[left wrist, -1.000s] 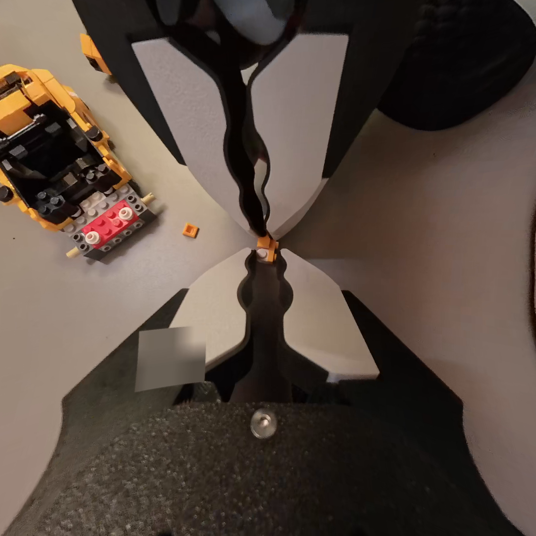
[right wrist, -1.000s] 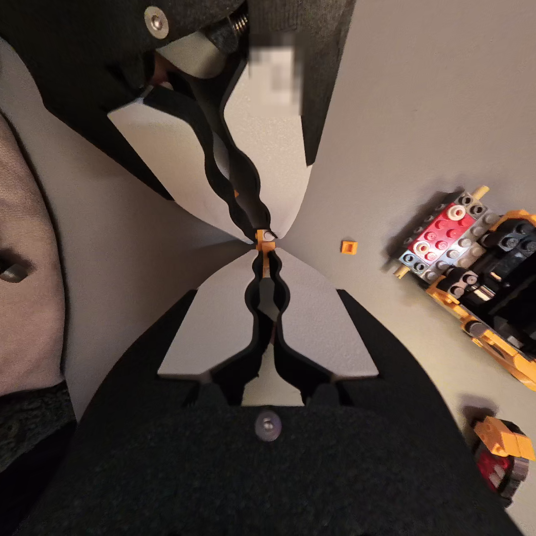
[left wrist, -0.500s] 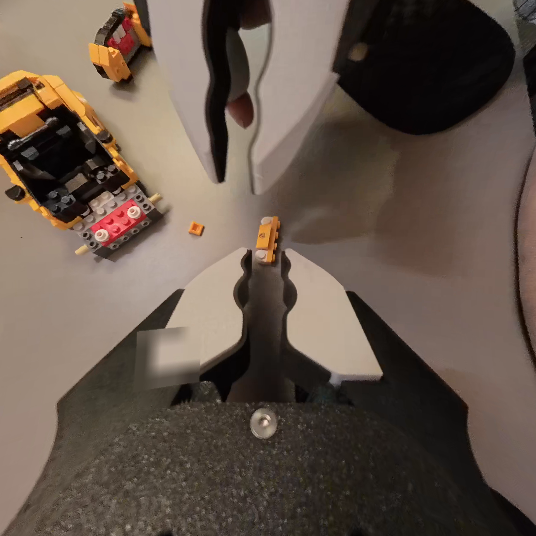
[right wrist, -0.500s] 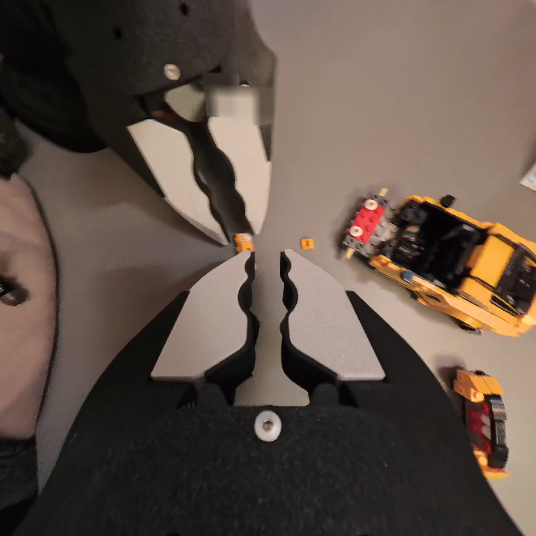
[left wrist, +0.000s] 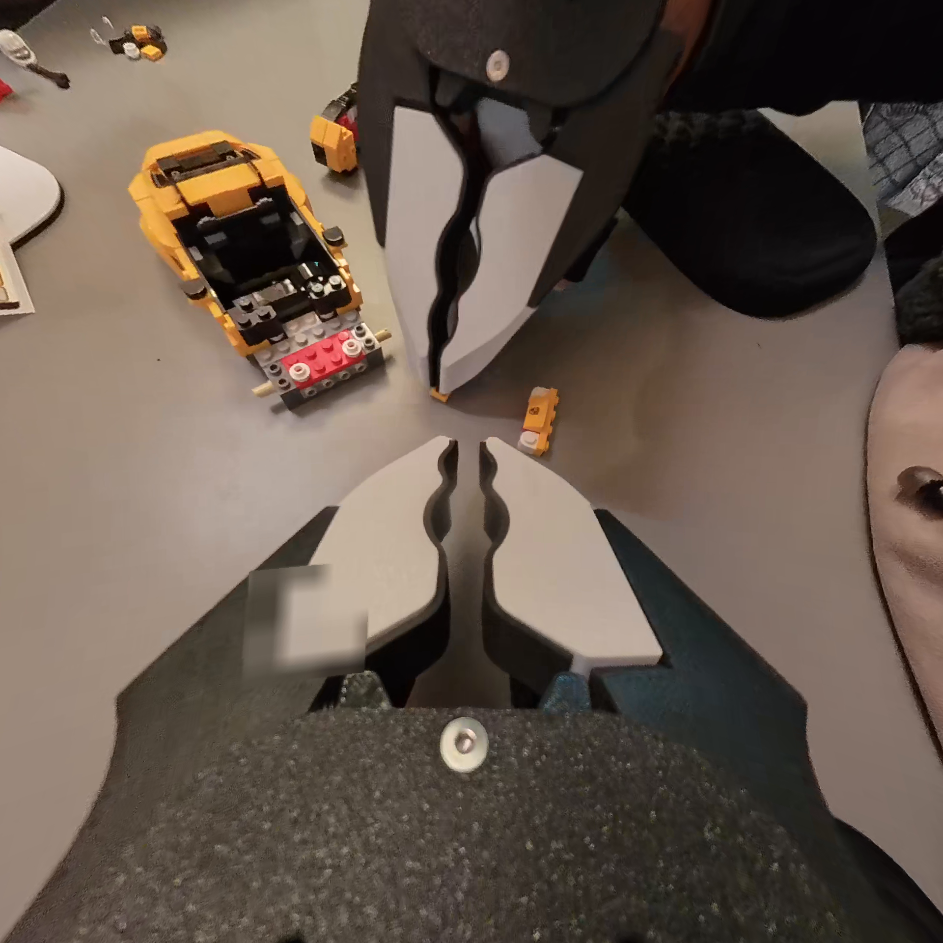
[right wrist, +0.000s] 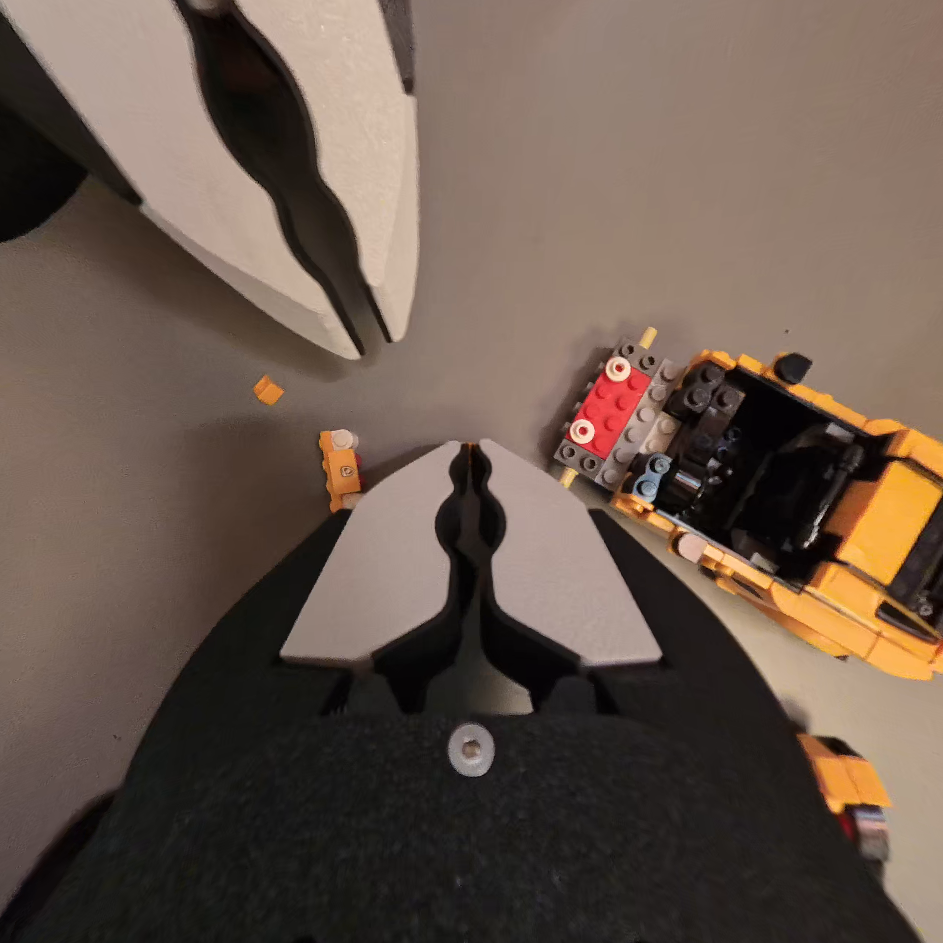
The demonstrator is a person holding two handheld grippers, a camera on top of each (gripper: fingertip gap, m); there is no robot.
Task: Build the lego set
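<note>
My right gripper (right wrist: 470,446) is shut on a small orange piece (left wrist: 439,394), which shows as an orange sliver between its pads. In the left wrist view it (left wrist: 439,385) reaches down from above to the grey table, just right of the yellow car (left wrist: 245,255). My left gripper (left wrist: 468,445) is open with a narrow gap and nothing between its fingers. A small orange plate assembly with white studs (left wrist: 538,421) lies loose on the table beside its right fingertip, and shows left of my right fingers (right wrist: 339,469). Another small orange piece (right wrist: 268,390) lies loose near the left gripper (right wrist: 375,346).
The car (right wrist: 765,510) has an open black cabin and a red plate (left wrist: 321,360) at its near end. An orange and black sub-assembly (left wrist: 334,138) lies behind it. Loose parts (left wrist: 138,43) lie far left. A black round seat (left wrist: 740,229) and a person's clothing (left wrist: 908,510) are on the right. Spacing between my two grippers at the tips: around 5 centimetres.
Both grippers pinched the small orange assembly together, then opened and left it on the table. My right gripper moved over and shut on a small orange piece. My left gripper drew back and narrowed.
</note>
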